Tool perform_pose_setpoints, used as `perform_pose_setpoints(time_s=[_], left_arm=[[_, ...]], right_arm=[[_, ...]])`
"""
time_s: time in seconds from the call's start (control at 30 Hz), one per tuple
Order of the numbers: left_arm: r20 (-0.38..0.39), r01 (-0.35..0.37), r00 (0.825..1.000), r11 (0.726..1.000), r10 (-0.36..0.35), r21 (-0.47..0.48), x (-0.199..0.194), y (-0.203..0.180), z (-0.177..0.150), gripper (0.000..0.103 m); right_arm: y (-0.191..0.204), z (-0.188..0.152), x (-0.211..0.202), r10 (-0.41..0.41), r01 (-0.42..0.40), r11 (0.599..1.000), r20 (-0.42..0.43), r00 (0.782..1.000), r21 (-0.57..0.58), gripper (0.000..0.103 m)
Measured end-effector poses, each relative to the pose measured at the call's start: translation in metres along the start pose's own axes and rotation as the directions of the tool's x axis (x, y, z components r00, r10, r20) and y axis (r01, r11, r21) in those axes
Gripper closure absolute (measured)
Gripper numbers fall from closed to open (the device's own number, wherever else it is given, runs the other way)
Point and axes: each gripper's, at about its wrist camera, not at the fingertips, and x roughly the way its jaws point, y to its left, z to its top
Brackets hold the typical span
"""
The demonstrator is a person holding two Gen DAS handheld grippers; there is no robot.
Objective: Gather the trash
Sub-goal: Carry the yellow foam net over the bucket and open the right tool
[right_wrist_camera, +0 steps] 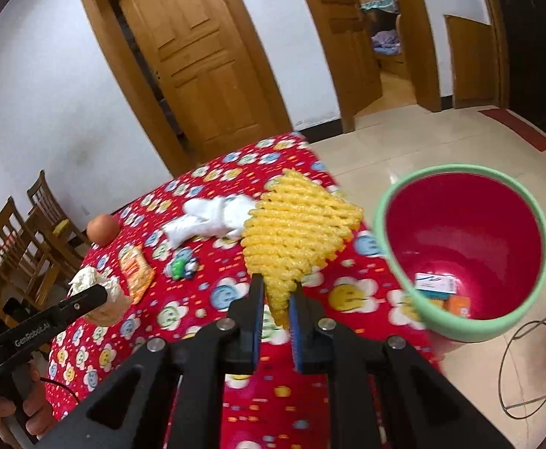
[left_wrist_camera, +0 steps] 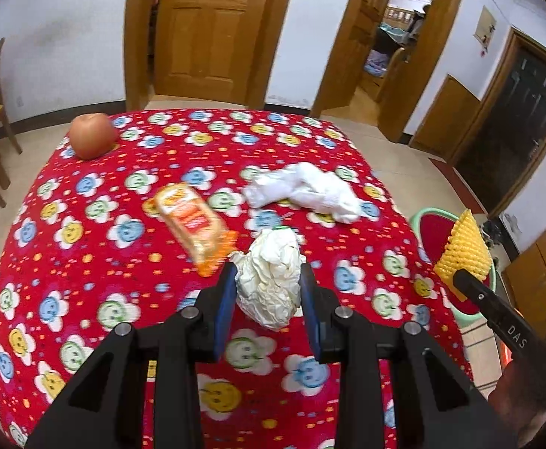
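My left gripper (left_wrist_camera: 267,280) is shut on a crumpled white paper ball (left_wrist_camera: 271,280), held above the red flowered tablecloth (left_wrist_camera: 86,262). My right gripper (right_wrist_camera: 276,299) is shut on the lower corner of a yellow foam fruit net (right_wrist_camera: 295,224), lifted over the table's right edge. The net (left_wrist_camera: 463,250) and paper ball (right_wrist_camera: 93,284) each show in the other wrist view. A green-rimmed red bin (right_wrist_camera: 460,254) stands on the floor right of the table, with small boxes at its bottom. An orange snack wrapper (left_wrist_camera: 194,220) and a crumpled white cloth (left_wrist_camera: 306,191) lie on the table.
An apple (left_wrist_camera: 91,134) sits at the table's far left corner. A small green item (right_wrist_camera: 179,267) lies near the wrapper. Wooden chairs (right_wrist_camera: 22,232) stand left of the table. A wire frame (right_wrist_camera: 527,366) rests on the floor by the bin. Wooden doors (left_wrist_camera: 213,26) line the far wall.
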Motion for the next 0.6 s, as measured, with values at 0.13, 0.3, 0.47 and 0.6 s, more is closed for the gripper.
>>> perform_pose_setpoints(time_s=[0.13, 0.3, 0.47, 0.6], left_arm=[[-0.015, 0.033, 0.999, 0.999, -0.033, 0.031, 0.006, -0.02, 0.002, 0.07], [-0.04, 0.077, 0.996, 0.994, -0.074, 0.079, 0.017, -0.051, 0.004, 0.07], [-0.063, 0.113, 0.992, 0.986, -0.106, 0.12, 0.028, -0.077, 0.006, 0.07], [-0.077, 0.128, 0.99, 0.981, -0.117, 0.144, 0.037, -0.094, 0.008, 0.07]], right_arm=[[-0.025, 0.003, -0.007, -0.038, 0.037, 0.999, 0.013, 0.999, 0.037, 0.089], [-0.058, 0.004, -0.017, -0.088, 0.086, 0.992, 0.026, 0.996, 0.092, 0.089], [-0.089, 0.002, -0.02, -0.14, 0.137, 0.98, 0.014, 0.99, 0.146, 0.089], [-0.108, 0.001, -0.019, -0.163, 0.16, 0.972, 0.003, 0.987, 0.175, 0.088]])
